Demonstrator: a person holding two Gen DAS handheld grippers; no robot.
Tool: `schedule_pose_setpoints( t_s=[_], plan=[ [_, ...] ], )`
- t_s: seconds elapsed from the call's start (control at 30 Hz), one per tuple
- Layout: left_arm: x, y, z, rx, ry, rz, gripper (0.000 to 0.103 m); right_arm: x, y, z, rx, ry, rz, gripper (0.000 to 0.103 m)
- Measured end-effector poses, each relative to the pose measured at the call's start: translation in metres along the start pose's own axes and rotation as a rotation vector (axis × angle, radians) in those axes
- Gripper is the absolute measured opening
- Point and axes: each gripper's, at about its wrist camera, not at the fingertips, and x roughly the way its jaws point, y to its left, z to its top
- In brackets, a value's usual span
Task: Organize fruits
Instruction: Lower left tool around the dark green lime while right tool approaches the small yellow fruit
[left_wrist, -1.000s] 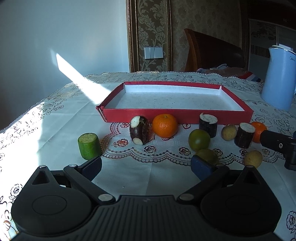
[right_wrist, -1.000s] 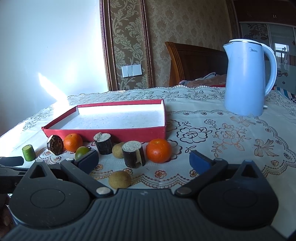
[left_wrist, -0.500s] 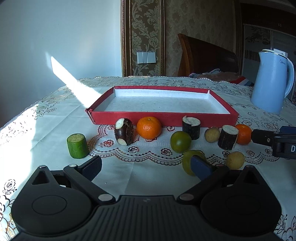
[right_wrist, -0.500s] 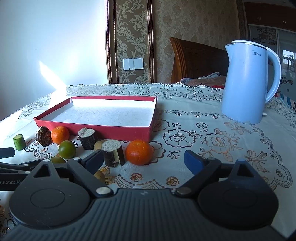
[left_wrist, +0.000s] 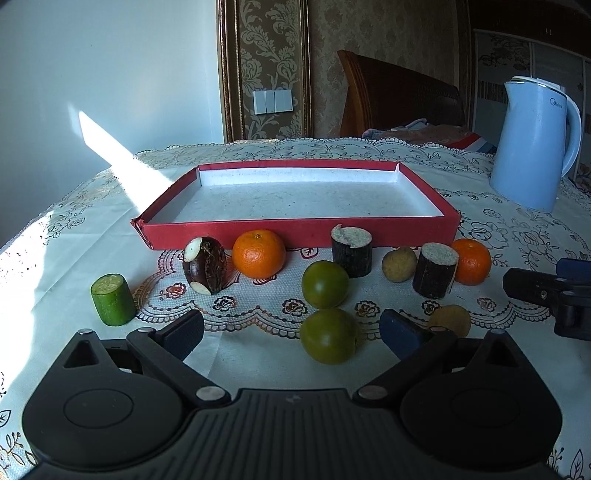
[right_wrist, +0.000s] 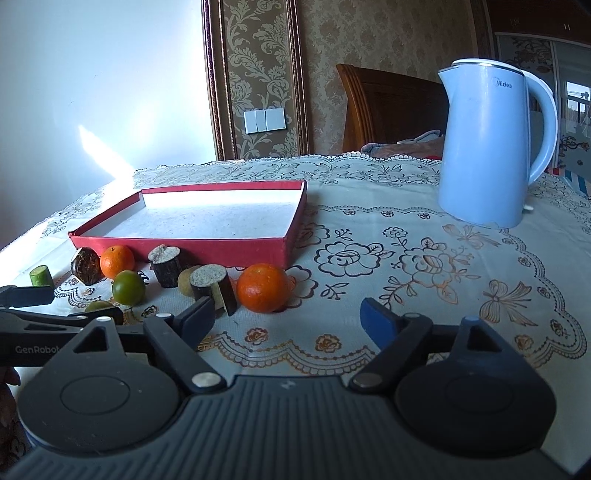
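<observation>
A shallow red tray (left_wrist: 295, 230) lies on the tablecloth with nothing in it. Along its near side stand two oranges (left_wrist: 258, 254), dark cane chunks (left_wrist: 351, 251), a dark bulb (left_wrist: 205, 269), a green cylinder (left_wrist: 112, 299), two yellowish fruits (left_wrist: 399, 264) and a green fruit (left_wrist: 325, 284). My left gripper (left_wrist: 291, 330) is open; a second green fruit (left_wrist: 328, 341) sits between its fingers, untouched, nearer the blue one. My right gripper (right_wrist: 286, 321) has closing jaws with nothing between them. The right-hand orange (right_wrist: 263, 282) lies just beyond it.
A light blue kettle (right_wrist: 491, 147) stands at the back right of the table. Behind the table is a wooden chair back (left_wrist: 399, 99). The right gripper's fingers (left_wrist: 546, 291) reach in beside the rightmost fruits. Bare tablecloth lies right of the oranges.
The left gripper has shifted right, so the near green fruit now shows between its fingers instead of behind the blue one. The right gripper's jaws have narrowed and it moved slightly right.
</observation>
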Motion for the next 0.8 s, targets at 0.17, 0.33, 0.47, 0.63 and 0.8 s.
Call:
schedule_pose_setpoints(
  t_s=[0.17,0.33,0.47,0.63,0.8],
  plan=[
    [0.012,0.002,0.002,-0.014,0.056,-0.030,0.067,-0.002,0.006,-0.003,-0.006,0.009,0.022,0.080],
    [0.006,0.000,-0.001,0.004,0.033,-0.070,0.040,-0.004,0.020,-0.004,-0.045,0.015,0.039,0.074],
    [-0.001,0.000,-0.004,0.022,0.018,-0.076,0.033,-0.002,0.035,-0.006,-0.077,0.032,0.070,0.072],
    [-0.005,0.011,-0.005,0.011,0.013,-0.086,0.033,0.001,0.049,-0.005,-0.094,0.048,0.093,0.072],
    [-0.008,0.025,-0.010,0.000,0.010,-0.128,0.033,0.006,0.061,-0.006,-0.127,0.079,0.093,0.072]
  ],
)
